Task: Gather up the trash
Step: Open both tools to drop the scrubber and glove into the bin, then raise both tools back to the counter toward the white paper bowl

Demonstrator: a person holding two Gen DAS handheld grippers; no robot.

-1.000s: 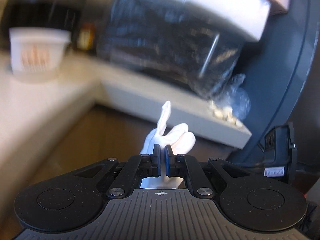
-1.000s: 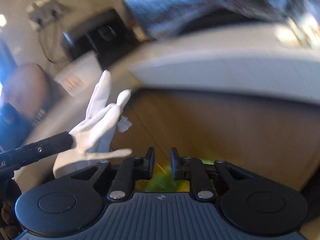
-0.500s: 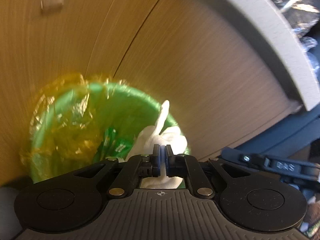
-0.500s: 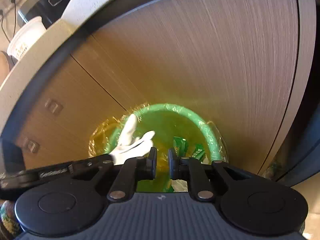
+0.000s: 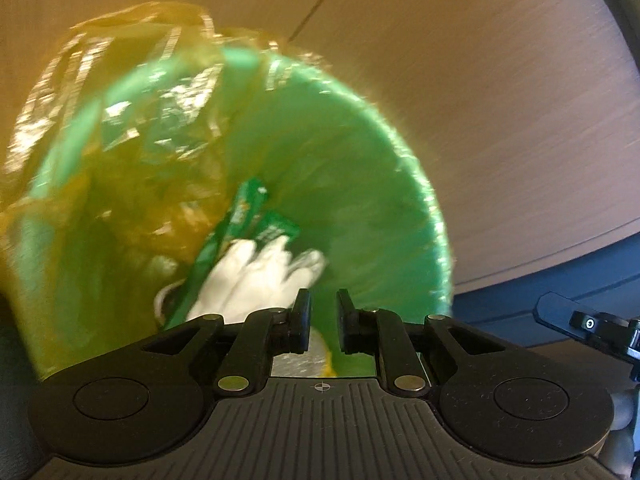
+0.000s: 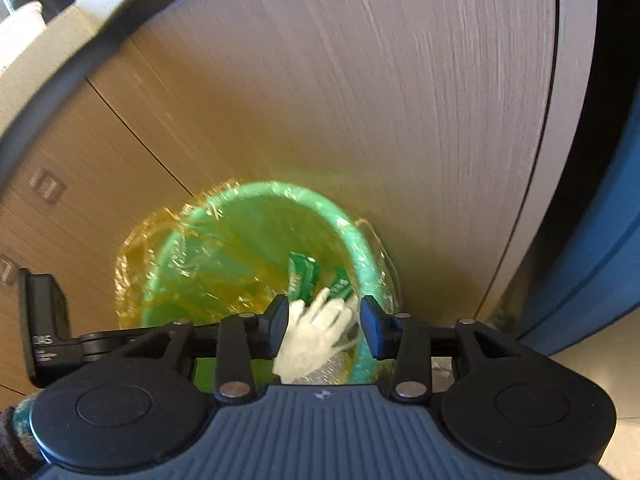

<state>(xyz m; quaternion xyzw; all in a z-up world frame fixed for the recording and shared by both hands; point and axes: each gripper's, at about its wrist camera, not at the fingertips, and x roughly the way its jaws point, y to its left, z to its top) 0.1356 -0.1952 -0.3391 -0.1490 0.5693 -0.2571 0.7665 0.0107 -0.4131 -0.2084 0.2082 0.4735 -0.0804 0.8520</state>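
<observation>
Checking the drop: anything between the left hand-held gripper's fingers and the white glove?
Nothing. In the left wrist view the left hand-held gripper is opening, empty; the white glove lies loose beyond it inside the green bin.

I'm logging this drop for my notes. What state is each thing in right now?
left gripper: jaws opening, nothing between them.
right gripper: jaws opening, nothing gripped.
white glove: released, inside the bin.
green bin: upright, lined with a yellow bag.
green wrappers: lying in the bin.
</observation>
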